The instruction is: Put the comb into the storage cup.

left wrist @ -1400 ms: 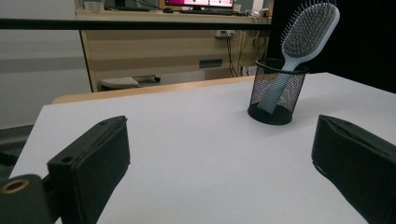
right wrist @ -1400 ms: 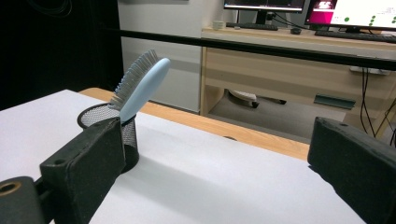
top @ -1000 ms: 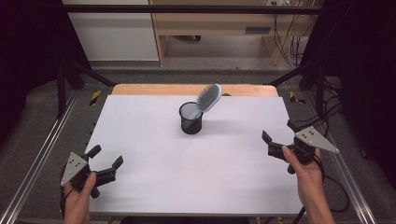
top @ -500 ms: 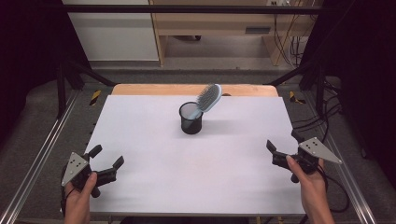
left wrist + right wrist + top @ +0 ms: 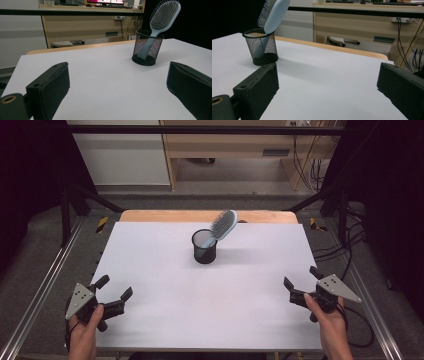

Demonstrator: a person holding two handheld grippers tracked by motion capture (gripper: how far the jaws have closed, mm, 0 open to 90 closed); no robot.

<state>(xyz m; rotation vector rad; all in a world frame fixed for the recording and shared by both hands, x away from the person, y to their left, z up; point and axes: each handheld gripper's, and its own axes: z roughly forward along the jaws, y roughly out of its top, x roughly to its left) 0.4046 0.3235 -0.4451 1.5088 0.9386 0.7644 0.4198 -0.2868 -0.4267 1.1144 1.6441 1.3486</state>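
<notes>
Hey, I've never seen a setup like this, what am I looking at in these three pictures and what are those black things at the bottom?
No robot here: a person holds hand-held tongs, one per hand. The high view looks down on a white table, with the left tongs and the right tongs near its front corners. The other two pictures come from cameras riding on each tool; the black blocks at the bottom are that tool's own jaws, standing wide apart. Both tongs are open and hold nothing. On the table stands a black mesh cup with a light blue hairbrush leaning in it, handle down.
</notes>
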